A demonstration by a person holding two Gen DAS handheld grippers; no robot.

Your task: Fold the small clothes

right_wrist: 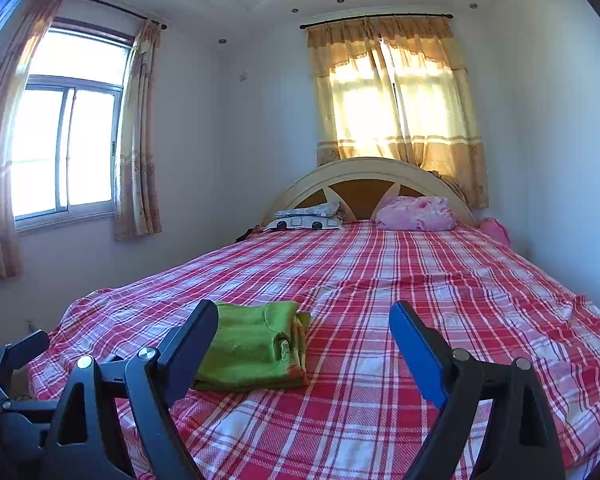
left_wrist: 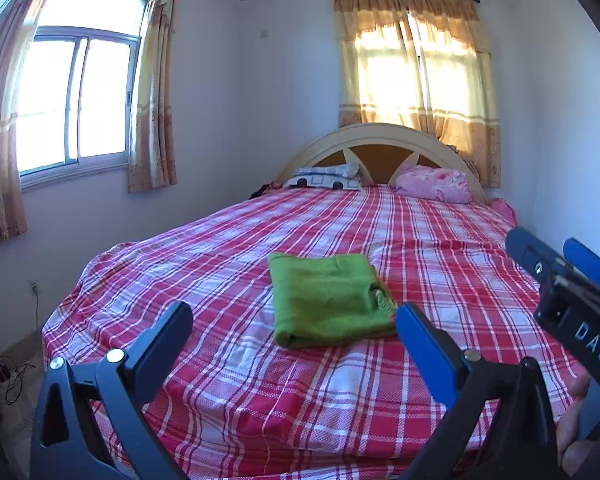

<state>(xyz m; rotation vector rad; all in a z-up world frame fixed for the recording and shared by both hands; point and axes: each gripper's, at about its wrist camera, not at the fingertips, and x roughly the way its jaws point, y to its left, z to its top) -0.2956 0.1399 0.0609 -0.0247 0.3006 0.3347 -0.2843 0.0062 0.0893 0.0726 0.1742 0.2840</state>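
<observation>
a bedroom with white walls, two curtained windows and a bed [left_wrist: 320, 392] under a red and white checked sheet, its arched headboard [left_wrist: 380, 140] at the far end. near the bed's foot lies a green garment [left_wrist: 324, 300], folded into a flat rectangle; a patterned edge, perhaps a print, peeks out at its right side. the left gripper [left_wrist: 294, 324] and right gripper [right_wrist: 304, 324] hover above the sheet, jaws wide apart, holding nothing.

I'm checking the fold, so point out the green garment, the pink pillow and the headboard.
green garment [left_wrist: 324, 300], left wrist view, middle of its top layer
pink pillow [left_wrist: 434, 184], left wrist view, its middle
headboard [right_wrist: 364, 166], right wrist view, top of its arch
</observation>
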